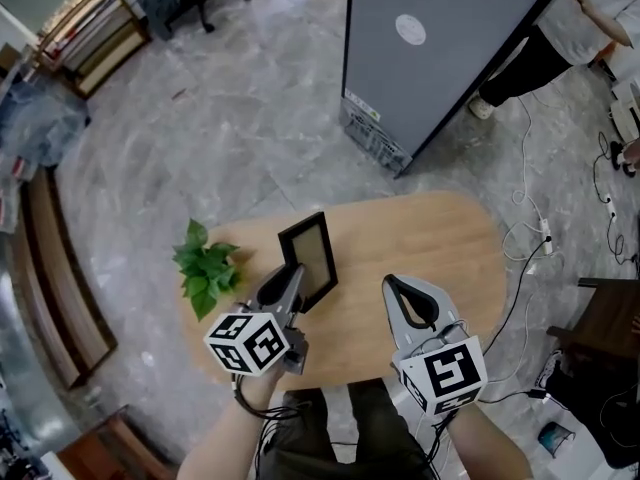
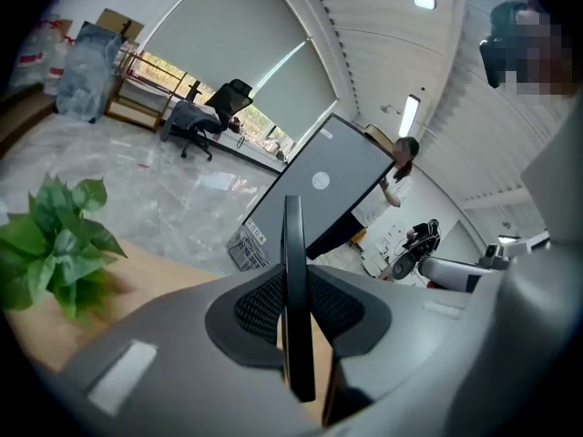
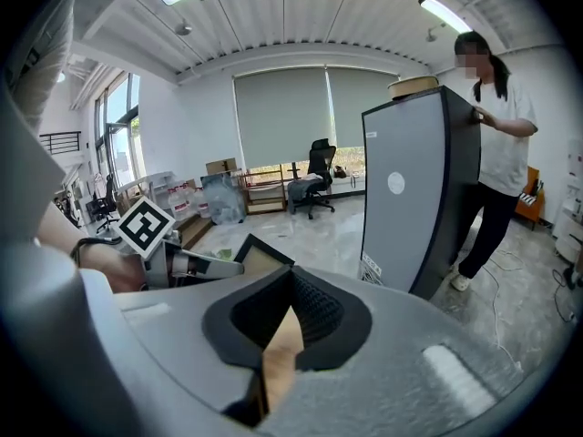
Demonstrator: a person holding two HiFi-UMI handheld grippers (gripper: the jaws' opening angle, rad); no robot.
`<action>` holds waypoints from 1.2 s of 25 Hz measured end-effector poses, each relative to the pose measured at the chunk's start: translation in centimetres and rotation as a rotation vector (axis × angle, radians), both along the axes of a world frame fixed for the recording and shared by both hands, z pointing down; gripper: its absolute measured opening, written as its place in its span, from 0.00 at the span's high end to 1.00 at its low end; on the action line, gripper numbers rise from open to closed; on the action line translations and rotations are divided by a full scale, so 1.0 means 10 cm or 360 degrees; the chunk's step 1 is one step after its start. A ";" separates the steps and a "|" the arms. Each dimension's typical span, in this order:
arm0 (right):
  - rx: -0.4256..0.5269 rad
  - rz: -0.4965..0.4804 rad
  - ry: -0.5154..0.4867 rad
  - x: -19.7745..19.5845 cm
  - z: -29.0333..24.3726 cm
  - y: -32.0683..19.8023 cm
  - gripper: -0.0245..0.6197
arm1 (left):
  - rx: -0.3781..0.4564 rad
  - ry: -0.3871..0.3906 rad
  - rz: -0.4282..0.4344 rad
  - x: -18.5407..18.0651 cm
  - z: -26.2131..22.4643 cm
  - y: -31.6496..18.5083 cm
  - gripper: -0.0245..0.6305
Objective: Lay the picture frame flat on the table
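Black frame (image 1: 308, 259) (edgewise) in left tool (image 1: 288, 280)

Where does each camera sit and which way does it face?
Head view: on the person's head, looking steeply down at the table; both forearms, left tool and right tool show.
Left gripper view: on the left tool, looking along its jaws, clamped on the edge of the picture frame.
Right gripper view: on the right tool, looking along its closed, empty jaws toward the cabinet.
Shared: both gripper views show the cabinet; all three show the picture frame.
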State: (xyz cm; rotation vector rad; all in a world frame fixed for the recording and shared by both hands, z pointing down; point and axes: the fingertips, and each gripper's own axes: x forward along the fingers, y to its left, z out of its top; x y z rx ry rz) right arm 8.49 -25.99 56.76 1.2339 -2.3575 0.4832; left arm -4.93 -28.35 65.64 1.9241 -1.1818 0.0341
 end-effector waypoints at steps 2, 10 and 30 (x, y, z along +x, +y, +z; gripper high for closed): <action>-0.0027 -0.0004 0.0005 0.00 0.16 0.01 0.96 | -0.0050 0.0034 -0.0011 0.01 0.21 0.00 0.82; -0.0114 -0.0035 0.0028 -0.05 0.73 0.04 0.96 | -0.0186 0.0088 0.0007 0.06 1.06 0.04 0.82; -0.0259 -0.0110 0.0018 -0.27 1.47 0.10 0.96 | -0.0442 0.0139 -0.0134 -0.15 2.15 0.05 0.73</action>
